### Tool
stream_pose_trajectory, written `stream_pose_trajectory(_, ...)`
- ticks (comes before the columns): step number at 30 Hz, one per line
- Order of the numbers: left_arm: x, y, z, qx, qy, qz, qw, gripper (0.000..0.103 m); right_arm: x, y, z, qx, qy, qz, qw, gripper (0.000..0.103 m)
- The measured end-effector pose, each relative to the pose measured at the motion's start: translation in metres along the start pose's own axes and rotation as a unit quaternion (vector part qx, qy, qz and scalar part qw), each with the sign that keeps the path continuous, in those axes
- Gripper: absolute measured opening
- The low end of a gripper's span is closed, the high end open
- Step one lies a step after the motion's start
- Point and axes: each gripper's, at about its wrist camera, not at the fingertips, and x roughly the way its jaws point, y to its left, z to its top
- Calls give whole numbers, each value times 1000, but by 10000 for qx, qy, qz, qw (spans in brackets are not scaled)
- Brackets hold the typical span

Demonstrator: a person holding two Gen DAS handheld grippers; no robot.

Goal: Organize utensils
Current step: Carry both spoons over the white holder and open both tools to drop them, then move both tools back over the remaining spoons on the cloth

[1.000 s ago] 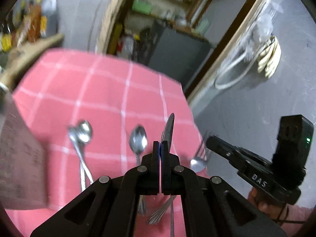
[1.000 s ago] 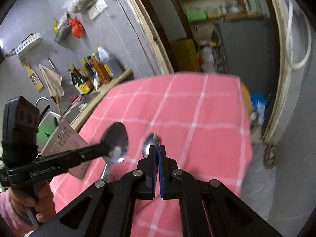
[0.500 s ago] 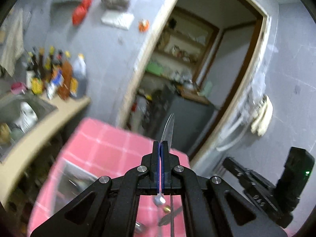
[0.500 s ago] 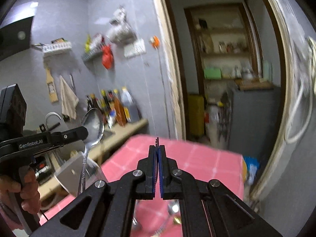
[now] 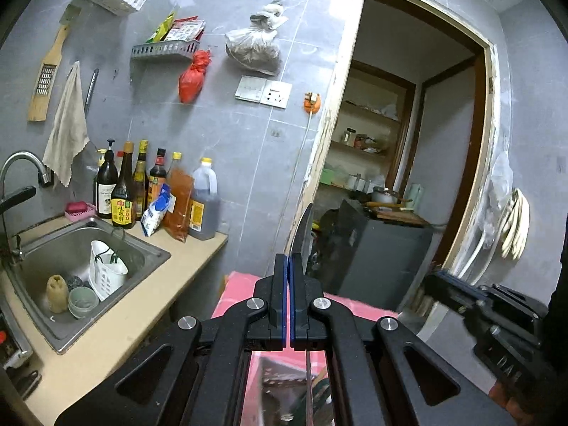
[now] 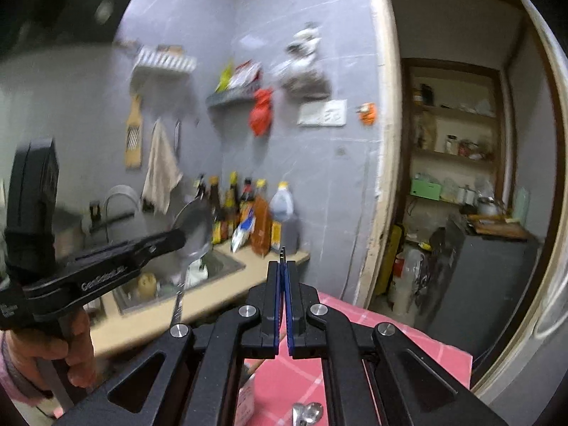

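Steel knife [image 5: 302, 234] pinched upright between left gripper [image 5: 288, 266] jaws, right gripper [image 6: 283, 266] jaws clamping thin utensil tip [image 6: 282, 252]

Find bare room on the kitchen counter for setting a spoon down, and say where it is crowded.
Free: the beige counter strip between the sink rim and the counter's front edge, up to its end beside the oil jug. Crowded: the back, lined with sauce bottles, and the sink basin, holding a white caddy and a cup.
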Motion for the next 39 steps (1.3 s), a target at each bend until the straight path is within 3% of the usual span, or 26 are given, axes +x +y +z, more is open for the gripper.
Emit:
stream_pose_trajectory(6,-1,14,-30,59,275,-80,9996,0,19,24,-26,-226,559,95,9981,3)
stream_pose_trajectory(16,0,21,-51,-135,875,-343,9955,0,36,24,-57,455,1226,280,9910,6)
stream_pose_trajectory(20,-3,23,-51,-287,1079,-468,9926,3,33,12,-60,924,1272,420,9867,23)
stream_pose_trajectory(22,-6,24,-51,-377,1112,-528,9917,6,27,7,-57,1077,1192,416,9861,23)
stream_pose_trajectory(25,-15,22,-47,-489,1018,-557,9920,21,15,-2,-52,1286,1052,334,9855,27)
stream_pose_trajectory(26,-19,20,-44,-512,934,-553,9928,28,10,-6,-51,1356,986,289,9854,34)
stream_pose_trajectory(27,-23,18,-41,-526,868,-558,9933,33,4,-11,-49,1434,916,229,9852,41)
stream_pose_trajectory(31,-32,8,-29,-482,749,-579,9943,36,-18,-33,-47,1668,760,-77,9830,50)
stream_pose_trajectory(36,-48,-19,-25,-250,534,-631,9963,54,-52,-61,-55,1853,595,-517,9795,79)
stream_pose_trajectory(39,-54,-42,-26,-76,480,-717,9962,62,-71,-78,-65,1954,571,-762,9761,89)
